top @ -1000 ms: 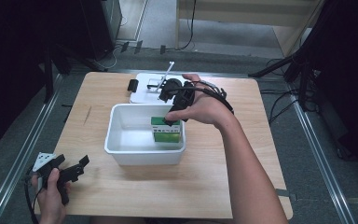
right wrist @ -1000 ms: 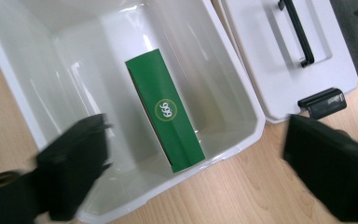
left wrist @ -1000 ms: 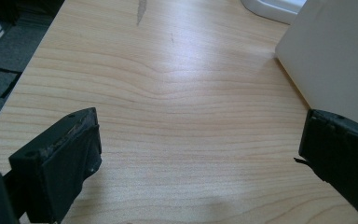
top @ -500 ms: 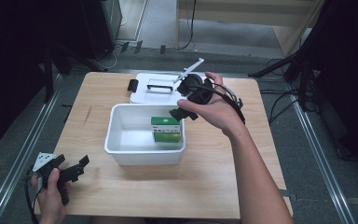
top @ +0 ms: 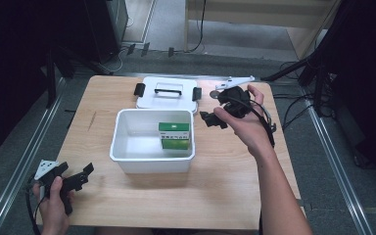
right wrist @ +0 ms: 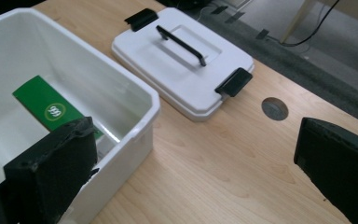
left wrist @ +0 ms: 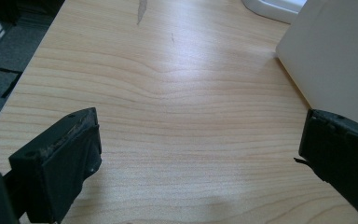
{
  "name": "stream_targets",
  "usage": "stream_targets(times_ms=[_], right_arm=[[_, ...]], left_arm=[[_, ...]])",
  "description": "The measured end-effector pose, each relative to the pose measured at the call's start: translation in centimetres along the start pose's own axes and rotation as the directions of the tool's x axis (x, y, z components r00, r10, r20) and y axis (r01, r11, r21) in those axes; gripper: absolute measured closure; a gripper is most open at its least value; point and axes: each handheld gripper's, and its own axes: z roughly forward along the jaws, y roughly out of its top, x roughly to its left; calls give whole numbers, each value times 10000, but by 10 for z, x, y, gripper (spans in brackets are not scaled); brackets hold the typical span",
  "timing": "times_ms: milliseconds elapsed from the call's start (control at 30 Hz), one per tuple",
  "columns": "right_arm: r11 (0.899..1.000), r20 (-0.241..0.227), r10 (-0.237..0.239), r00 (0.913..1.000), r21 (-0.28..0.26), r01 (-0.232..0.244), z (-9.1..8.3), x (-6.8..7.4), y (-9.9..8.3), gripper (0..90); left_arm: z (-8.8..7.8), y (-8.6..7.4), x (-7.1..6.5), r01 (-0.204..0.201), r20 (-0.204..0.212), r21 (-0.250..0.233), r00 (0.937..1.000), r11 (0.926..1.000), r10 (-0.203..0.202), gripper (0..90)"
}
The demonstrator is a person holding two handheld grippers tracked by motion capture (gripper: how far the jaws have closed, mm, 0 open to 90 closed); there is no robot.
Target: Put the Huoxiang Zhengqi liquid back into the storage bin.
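Two grippers are working over the desk (top: 225, 196): the right gripper (top: 214, 119) is hovering with fingers spread, holding nothing, just beside the right wall of the white bin (top: 122, 156), where the green box (top: 175, 134) is lying inside. The left gripper (top: 81, 175) is resting at the desk's near left corner, fingers spread. The white lid (top: 166, 100) is lying by the far edge.

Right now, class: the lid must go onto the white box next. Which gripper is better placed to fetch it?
The right gripper: open, it hovers beside the lid and white box. The left gripper sits at the table's near-left corner.
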Motion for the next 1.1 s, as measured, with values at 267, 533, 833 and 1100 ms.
stream_targets(times_ms=[267,533,833,1100], right_arm=[[9956,444,683,9967,-666,-653,-6,-14,-31,0],[9836,828,1410,9865,-1249,-1301,-14,-28,-64,0],[9729,1071,1888,9762,-1555,-1712,-21,-40,-100,0],[9598,1391,2429,9600,-1779,-2171,-27,-51,-136,0]], left_arm=[[0,0,0,17,5,8,10000,10000,-17,0],[0,0,0,6,-12,-1,10000,10000,-6,0],[0,0,0,-19,-27,-13,10000,10000,19,0],[0,0,0,-22,-30,-11,10000,10000,21,0]])
